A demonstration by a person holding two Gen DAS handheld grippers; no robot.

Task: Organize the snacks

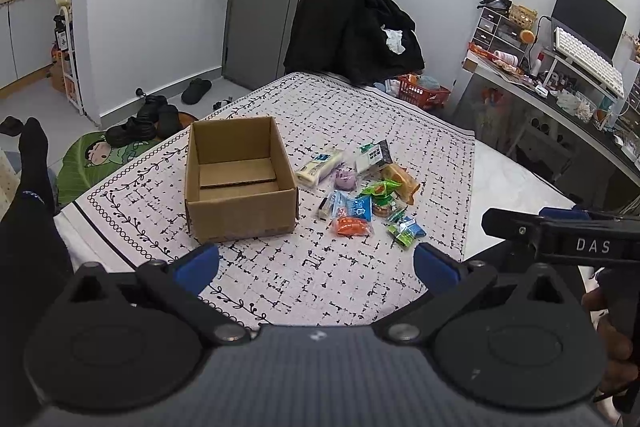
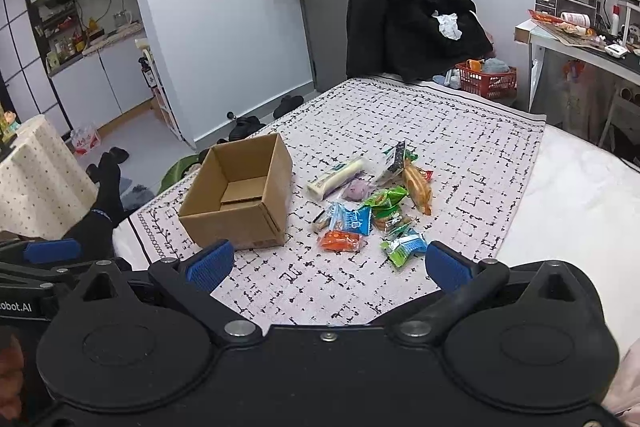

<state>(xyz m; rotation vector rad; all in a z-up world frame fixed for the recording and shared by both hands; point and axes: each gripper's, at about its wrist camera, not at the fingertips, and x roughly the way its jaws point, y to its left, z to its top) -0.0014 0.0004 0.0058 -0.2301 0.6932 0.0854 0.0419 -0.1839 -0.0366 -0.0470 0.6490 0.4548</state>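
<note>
An open, empty cardboard box (image 1: 239,183) stands on the patterned cloth (image 1: 312,275); it also shows in the right wrist view (image 2: 240,199). To its right lies a loose pile of snack packets (image 1: 362,193), among them an orange packet (image 1: 349,226), a white bar (image 1: 320,167) and a green-blue packet (image 1: 406,230). The pile shows in the right wrist view too (image 2: 368,205). My left gripper (image 1: 316,265) is open and empty, held back from the box and pile. My right gripper (image 2: 330,265) is open and empty, near the cloth's front edge.
A chair draped in black clothing (image 1: 352,27) stands beyond the far edge. A red basket (image 1: 424,93) sits on the floor beside it. A cluttered desk (image 1: 560,75) is at right. Shoes (image 1: 148,123) lie on the floor at left. My other gripper (image 1: 560,235) shows at right.
</note>
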